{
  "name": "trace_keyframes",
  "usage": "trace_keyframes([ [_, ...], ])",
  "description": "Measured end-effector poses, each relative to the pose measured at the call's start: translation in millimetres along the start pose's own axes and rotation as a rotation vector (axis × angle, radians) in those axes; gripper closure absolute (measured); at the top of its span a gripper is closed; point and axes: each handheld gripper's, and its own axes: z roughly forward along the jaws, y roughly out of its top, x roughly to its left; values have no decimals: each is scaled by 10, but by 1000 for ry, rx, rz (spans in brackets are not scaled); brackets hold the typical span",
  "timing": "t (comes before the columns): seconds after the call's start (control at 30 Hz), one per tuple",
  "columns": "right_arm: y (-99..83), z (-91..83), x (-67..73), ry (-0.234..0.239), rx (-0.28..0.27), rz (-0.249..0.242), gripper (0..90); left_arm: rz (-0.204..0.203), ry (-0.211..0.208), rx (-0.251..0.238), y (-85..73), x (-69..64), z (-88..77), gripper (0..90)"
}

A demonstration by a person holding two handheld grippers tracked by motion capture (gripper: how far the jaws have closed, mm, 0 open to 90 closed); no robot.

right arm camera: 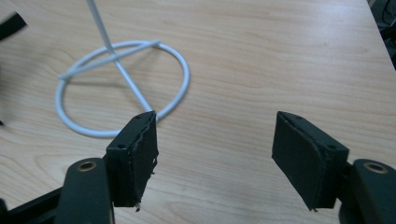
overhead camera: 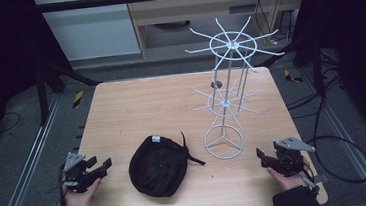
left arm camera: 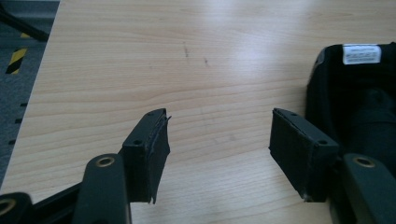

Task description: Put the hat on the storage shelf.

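A black cap [overhead camera: 157,165] lies on the wooden bench [overhead camera: 136,107], near the front edge and a little left of the middle. It lies upside down, so the hollow inside faces up, and a small white label [overhead camera: 156,138] sits at its far rim. A thin black strap [overhead camera: 191,152] comes out from its right side and rests on the wood.

To the right of the cap stands a white wire rack [overhead camera: 226,99]. Its round base ring [overhead camera: 223,142] is on the bench just beside the strap, though I cannot tell if they touch. Thin posts rise from the base to two wheels of spokes, a smaller one lower down and a larger one at the top.

The left tongs [overhead camera: 103,165] are held in a hand [overhead camera: 81,199] at the near left corner of the bench, close to the left side of the cap but apart from it. Their jaws stand wide apart with only bare wood between them. In the left gripper view the cap [left arm camera: 359,107] with its label [left arm camera: 362,53] is just beyond the right jaw.

The right tongs [overhead camera: 262,157] are held in the other hand [overhead camera: 285,179] at the near right corner, near the base ring. Their jaws are also wide apart and hold nothing. In the right gripper view the base ring [right arm camera: 180,70] lies beyond the left jaw.
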Motion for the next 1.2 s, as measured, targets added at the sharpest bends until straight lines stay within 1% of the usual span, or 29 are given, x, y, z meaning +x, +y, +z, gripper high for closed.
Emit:
trace_keyframes([
  [0.03, 19, -27, 28, 11, -22, -2, 317, 5, -6, -8, 8, -40, -22, 359],
  [0.1, 30, -39, 58, 23, -26, -8, 317, 3, -11, -10, 14, -61, -34, 338],
  [0.13, 34, -44, 84, 39, -18, 3, 317, -3, -20, -20, 19, -103, -57, 337],
  [0.17, 34, -44, 84, 39, -18, 3, 317, -3, -20, -20, 19, -103, -57, 337],
  [0.2, 33, -40, 137, 51, 0, 0, 321, -6, -37, -21, 30, -136, -77, 340],
  [0.27, 34, -36, 185, 61, 13, -13, 341, -4, -41, -24, 33, -154, -86, 365],
  [0.3, 34, -36, 185, 61, 13, -13, 341, 0, -42, -23, 37, -172, -95, 365],
  [0.33, 41, -30, 241, 75, 19, -32, 362, 9, -59, -21, 41, -206, -101, 388],
  [0.4, 57, -29, 303, 96, 20, -43, 381, 14, -72, -14, 44, -239, -99, 416],
  [0.43, 57, -29, 303, 96, 20, -43, 381, 14, -72, -14, 44, -239, -99, 431],
  [0.47, 66, -27, 375, 127, 20, -41, 400, 18, -86, -7, 50, -277, -90, 447],
  [0.5, 69, -25, 414, 142, 20, -44, 405, 24, -93, -5, 54, -300, -86, 458],
  [0.53, 69, -25, 414, 142, 20, -44, 405, 24, -93, -5, 54, -300, -86, 470],
  [0.57, 79, -26, 500, 171, 19, -64, 424, 37, -101, 2, 63, -349, -77, 485],
  [0.67, 95, -29, 618, 199, 18, -81, 438, 64, -115, 19, 70, -429, -49, 512],
  [0.7, 95, -29, 618, 199, 18, -81, 438, 64, -115, 19, 70, -429, -49, 518],
  [0.73, 104, -25, 720, 227, 14, -94, 447, 82, -120, 32, 67, -484, -15, 521],
  [0.77, 104, -18, 753, 232, 11, -104, 449, 91, -123, 40, 66, -509, 4, 525],
  [0.83, 111, 0, 848, 256, 10, -118, 453, 110, -127, 56, 68, -548, 43, 540],
  [0.93, 127, 32, 982, 292, 10, -138, 454, 116, -136, 77, 74, -579, 112, 560],
  [1.03, 145, 70, 1101, 331, 14, -136, 456, 122, -138, 97, 74, -592, 172, 583],
  [1.2, 188, 144, 1276, 369, 23, -143, 455, 128, -138, 130, 76, -607, 272, 632],
])
